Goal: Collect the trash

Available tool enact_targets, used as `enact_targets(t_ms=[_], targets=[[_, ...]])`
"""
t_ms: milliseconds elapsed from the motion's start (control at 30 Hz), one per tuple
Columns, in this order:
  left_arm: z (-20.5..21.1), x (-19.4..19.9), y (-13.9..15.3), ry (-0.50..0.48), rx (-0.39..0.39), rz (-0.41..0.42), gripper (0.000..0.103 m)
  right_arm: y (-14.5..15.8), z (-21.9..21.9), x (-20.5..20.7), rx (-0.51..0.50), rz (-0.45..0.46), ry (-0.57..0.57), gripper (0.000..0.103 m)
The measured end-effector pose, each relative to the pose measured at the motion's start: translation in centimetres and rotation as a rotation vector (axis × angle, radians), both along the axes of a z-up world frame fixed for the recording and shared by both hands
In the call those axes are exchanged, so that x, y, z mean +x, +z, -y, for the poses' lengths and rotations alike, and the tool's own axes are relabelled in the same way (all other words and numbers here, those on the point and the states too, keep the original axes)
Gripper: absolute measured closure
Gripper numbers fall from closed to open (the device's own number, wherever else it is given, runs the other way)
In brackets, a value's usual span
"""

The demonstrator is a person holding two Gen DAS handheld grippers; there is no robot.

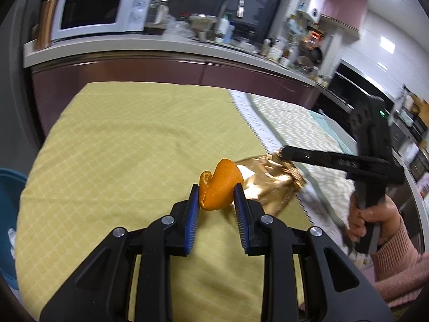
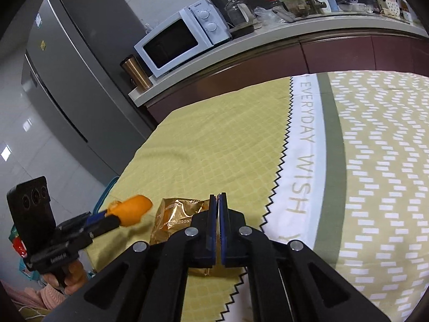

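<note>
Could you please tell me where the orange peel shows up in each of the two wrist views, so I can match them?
Left wrist view: the orange peel sits low in the centre, between the fingers of the left gripper.
Right wrist view: it is at lower left, at the tip of that same gripper.
Shared landmark: the gold wrapper lies right beside the peel on the yellow cloth.

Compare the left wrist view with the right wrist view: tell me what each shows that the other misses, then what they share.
Only the left wrist view shows the faucet and a blue bin beside the table. Only the right wrist view shows the grey fridge and the cloth's "EVERYDAY WISH" lettering. Both show the orange peel in the left hand-held gripper, the gold wrapper pinched by the right hand-held gripper, and the microwave.
</note>
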State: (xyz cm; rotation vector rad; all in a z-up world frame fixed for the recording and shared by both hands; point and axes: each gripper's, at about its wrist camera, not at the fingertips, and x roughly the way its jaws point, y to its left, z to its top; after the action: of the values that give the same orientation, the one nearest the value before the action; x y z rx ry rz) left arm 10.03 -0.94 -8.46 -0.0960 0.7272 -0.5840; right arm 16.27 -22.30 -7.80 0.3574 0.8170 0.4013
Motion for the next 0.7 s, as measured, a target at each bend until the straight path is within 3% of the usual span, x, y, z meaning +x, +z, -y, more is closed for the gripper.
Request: enact_targets(t_ms=[200, 267, 333, 467, 567, 700], targets=[[2.5, 0.4, -2.3, -0.042, 0.086, -0.070, 0.077, -0.8, -0.2, 0.3, 0.071, -0.039, 0.027, 0.099], [2.8, 0.3, -2.6, -0.042, 0.101, -0.065, 0.077, -1.0, 0.0, 0.3, 0.091, -0.057, 0.029, 0.094], [3.1, 0.1, -2.7, -0.041, 0.112, -0.058, 0.077, -1.5, 0.4, 0.1, 0.136, -0.083, 0.043, 0.080], [3.3, 0.2, -2.9, -0.037, 0.112, -0.067, 0.077, -2.7, 0.6, -0.2, 0.173, -0.137, 0.048, 0.070], [3.6, 0.2, -3.2, -0.038, 0.115, -0.072, 0.077, -3.4, 0.5, -0.7, 0.208, -0.169, 0.056, 0.072], [3.9, 0.5, -3.2, -0.039, 0.120, -0.071, 0.077, -2.9, 0.9, -1.9, 0.169, -0.173, 0.044, 0.069]])
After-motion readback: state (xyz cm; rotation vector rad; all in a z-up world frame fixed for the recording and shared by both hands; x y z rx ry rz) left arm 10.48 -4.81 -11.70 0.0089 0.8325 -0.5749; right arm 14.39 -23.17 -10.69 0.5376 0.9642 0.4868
